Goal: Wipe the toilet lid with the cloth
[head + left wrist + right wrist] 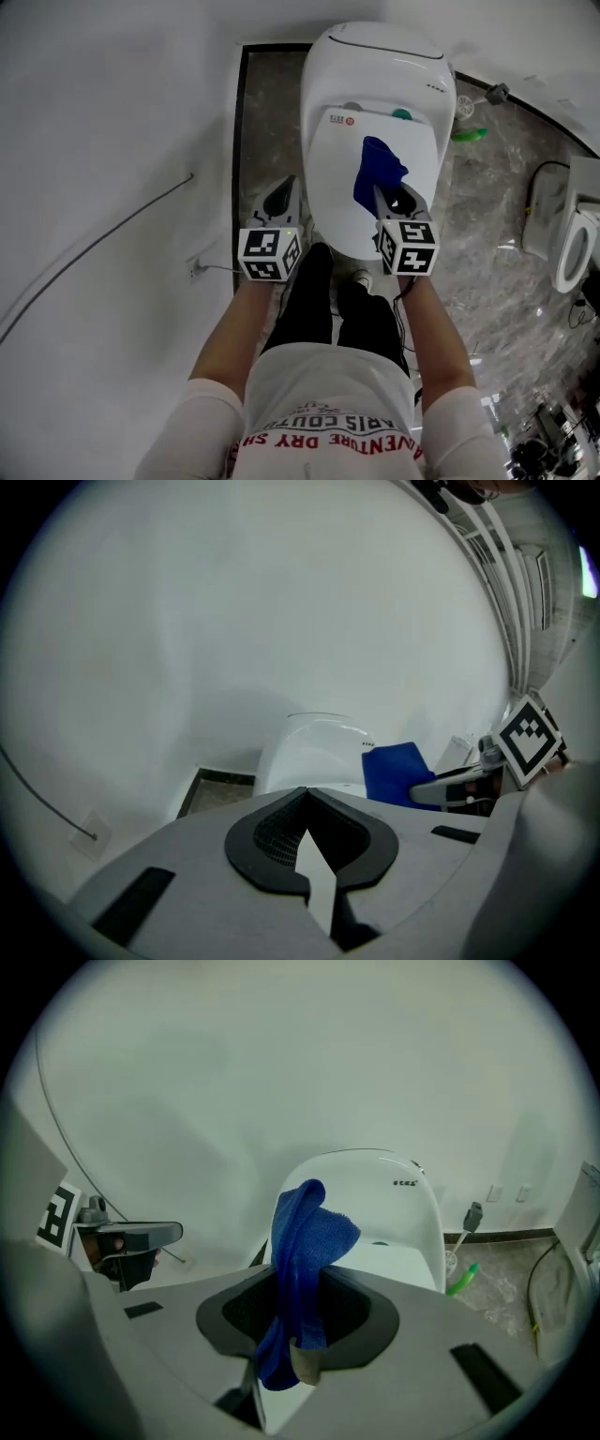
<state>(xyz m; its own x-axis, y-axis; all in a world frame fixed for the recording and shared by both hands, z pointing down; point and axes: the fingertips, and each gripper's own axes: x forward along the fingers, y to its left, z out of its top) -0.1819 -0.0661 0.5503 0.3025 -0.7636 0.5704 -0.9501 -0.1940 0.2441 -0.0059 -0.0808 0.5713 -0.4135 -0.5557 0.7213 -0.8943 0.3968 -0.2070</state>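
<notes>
Right claw [296, 1337] pinches the bunched cloth [306, 1241]; dragged over the lid [336, 192], it may slip free. Left claw [306, 853] is pressed together, empty.

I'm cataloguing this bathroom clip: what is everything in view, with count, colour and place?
toilet: one, white, against the wall, lid down
cloth: one, blue, above the lid, pinched in the right gripper
green thing: one, on the floor right of the toilet; too small to identify
second fixture: one, white, far right edge; looks like another toilet
cable: one, grey, across the white wall at the left
floor: grey, marbled
left gripper: one, grey, left of the lid, jaws shut, empty
right gripper: one, grey, over the lid, jaws shut on the cloth
person: black trousers, white shirt
</notes>
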